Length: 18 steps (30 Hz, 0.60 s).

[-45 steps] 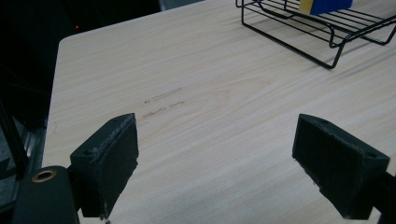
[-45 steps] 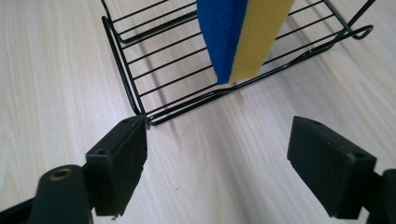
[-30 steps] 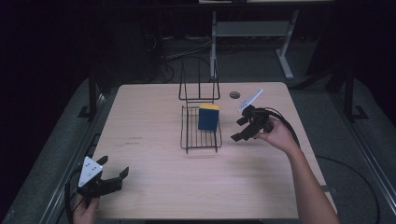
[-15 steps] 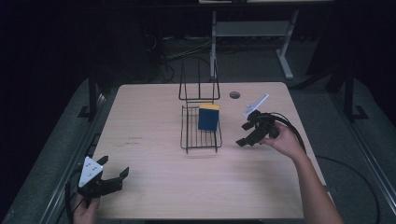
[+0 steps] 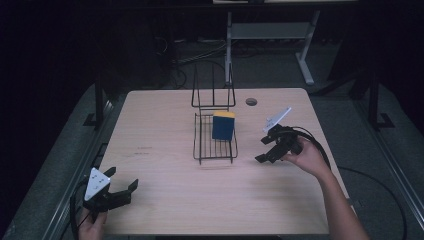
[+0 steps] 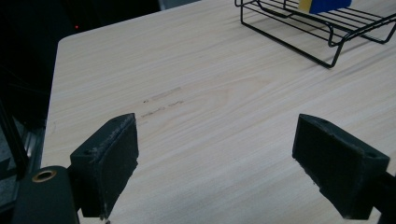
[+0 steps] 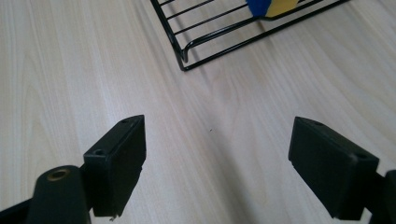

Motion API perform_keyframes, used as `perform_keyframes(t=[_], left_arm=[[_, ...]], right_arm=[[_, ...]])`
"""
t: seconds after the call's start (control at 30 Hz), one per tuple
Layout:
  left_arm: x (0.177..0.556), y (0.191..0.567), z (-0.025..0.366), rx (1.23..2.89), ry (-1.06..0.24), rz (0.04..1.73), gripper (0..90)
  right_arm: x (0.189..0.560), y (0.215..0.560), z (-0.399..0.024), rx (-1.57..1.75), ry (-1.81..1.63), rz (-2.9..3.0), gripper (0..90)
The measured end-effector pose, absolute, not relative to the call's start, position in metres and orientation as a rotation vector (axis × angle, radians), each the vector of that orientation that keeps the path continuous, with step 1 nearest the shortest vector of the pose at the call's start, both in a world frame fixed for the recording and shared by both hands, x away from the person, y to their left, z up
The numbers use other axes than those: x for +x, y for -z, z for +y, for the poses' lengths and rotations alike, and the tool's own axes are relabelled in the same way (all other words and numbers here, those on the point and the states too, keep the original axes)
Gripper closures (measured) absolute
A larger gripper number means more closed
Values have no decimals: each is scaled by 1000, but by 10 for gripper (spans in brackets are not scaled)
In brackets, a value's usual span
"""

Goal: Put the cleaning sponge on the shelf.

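Sponge (image 5: 223, 125) stands upright in the wire rack (image 5: 215, 145), apparently to drain; my right gripper (image 5: 266, 151) sits just beside it, left gripper (image 5: 121, 189) well apart, both jaws spread, empty.

The blue and yellow block (image 6: 322, 5) in the wire rack (image 6: 299, 25) is cut off by the top edge in both gripper views. The faint marks (image 5: 145, 150) toward the tabletop's left edge are too small to read.

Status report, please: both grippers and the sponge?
Left hand-held gripper open, empty. Right hand-held gripper open, beside rack. Sponge upright in rack. Nothing in the way.
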<state>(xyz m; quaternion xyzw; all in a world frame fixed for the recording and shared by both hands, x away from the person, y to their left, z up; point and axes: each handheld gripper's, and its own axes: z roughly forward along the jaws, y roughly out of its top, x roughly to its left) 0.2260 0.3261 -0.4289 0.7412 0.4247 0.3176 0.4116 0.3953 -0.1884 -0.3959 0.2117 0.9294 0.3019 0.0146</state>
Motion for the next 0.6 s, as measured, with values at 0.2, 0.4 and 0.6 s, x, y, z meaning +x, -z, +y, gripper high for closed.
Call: perform_keyframes(t=[0.2,0.4,0.6], left_arm=[[226,429,326,1864,-800,1069,139],[226,429,326,1866,-798,1069,139],[226,429,326,1866,-798,1071,139]], right_arm=[[385,397,-191,654,-940,2890,190],[377,401,-197,668,-957,2881,189],[369,406,-202,676,-964,2858,187]])
